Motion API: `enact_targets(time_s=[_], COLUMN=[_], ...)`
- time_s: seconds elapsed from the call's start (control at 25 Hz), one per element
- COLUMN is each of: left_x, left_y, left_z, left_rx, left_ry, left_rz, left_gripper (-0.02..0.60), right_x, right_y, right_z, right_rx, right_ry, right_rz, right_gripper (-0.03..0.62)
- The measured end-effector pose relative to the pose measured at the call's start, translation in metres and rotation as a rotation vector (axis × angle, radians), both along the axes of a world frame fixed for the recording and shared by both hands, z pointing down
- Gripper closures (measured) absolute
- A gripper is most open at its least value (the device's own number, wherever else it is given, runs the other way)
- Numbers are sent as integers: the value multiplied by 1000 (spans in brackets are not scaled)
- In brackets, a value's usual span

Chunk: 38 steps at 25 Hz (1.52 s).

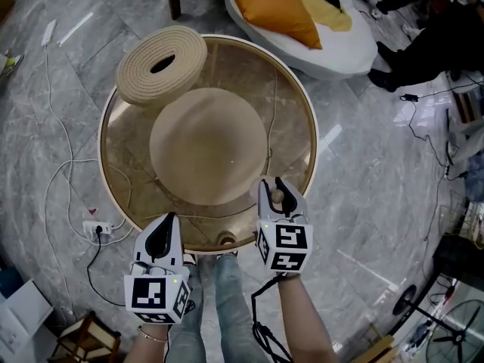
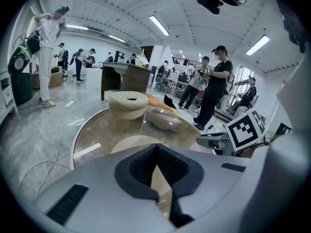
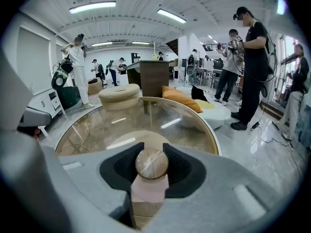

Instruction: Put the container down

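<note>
My right gripper [image 1: 277, 195] [image 3: 151, 171] is shut on a small container [image 3: 149, 188] with a pale pink body and a round wooden ball top [image 3: 151, 163]. It hangs just over the near right rim of the round glass table [image 1: 113, 195]. In the head view only the ball top [image 1: 277, 197] shows between the jaws. My left gripper [image 1: 166, 221] [image 2: 156, 165] is shut with nothing in it, and it sits at the table's near left edge. The right gripper's marker cube [image 2: 247, 127] shows in the left gripper view.
A woven coil ring [image 1: 161, 64] [image 2: 128, 104] [image 3: 119, 96] lies at the table's far left. A beige round base [image 1: 208, 146] shows under the glass. A small round thing [image 1: 226, 240] sits at the near rim. A white beanbag with an orange cushion [image 1: 280, 6] lies beyond. Cables and a power strip [image 1: 98, 228] lie on the floor. People stand around.
</note>
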State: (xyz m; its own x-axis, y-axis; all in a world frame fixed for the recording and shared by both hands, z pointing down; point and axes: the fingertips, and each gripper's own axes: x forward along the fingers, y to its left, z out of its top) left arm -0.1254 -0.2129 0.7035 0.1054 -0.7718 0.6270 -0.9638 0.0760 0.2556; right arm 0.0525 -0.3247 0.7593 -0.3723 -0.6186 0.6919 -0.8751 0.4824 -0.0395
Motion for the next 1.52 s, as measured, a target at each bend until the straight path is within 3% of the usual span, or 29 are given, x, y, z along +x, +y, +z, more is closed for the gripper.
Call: enact_targets(time_s=[0.44, 0.88, 1.24, 1.52], left_x=[-8, -10, -4, 7], left_y=[4, 6, 7, 18], left_z=[-8, -37, -98, -182], left_rx=[8, 45, 84, 134], left_ry=[4, 8, 10, 23], left_rz=[11, 44, 62, 54], left_gripper=[580, 580, 580, 580], right_x=[-6, 0, 21, 41], right_y=[-6, 11, 45, 87], right_z=[-17, -51, -118, -216], right_rx=[68, 78, 51, 96], right_ry=[0, 19, -48, -121], right_rz=[-9, 29, 114, 147], right_gripper=[410, 408, 415, 470])
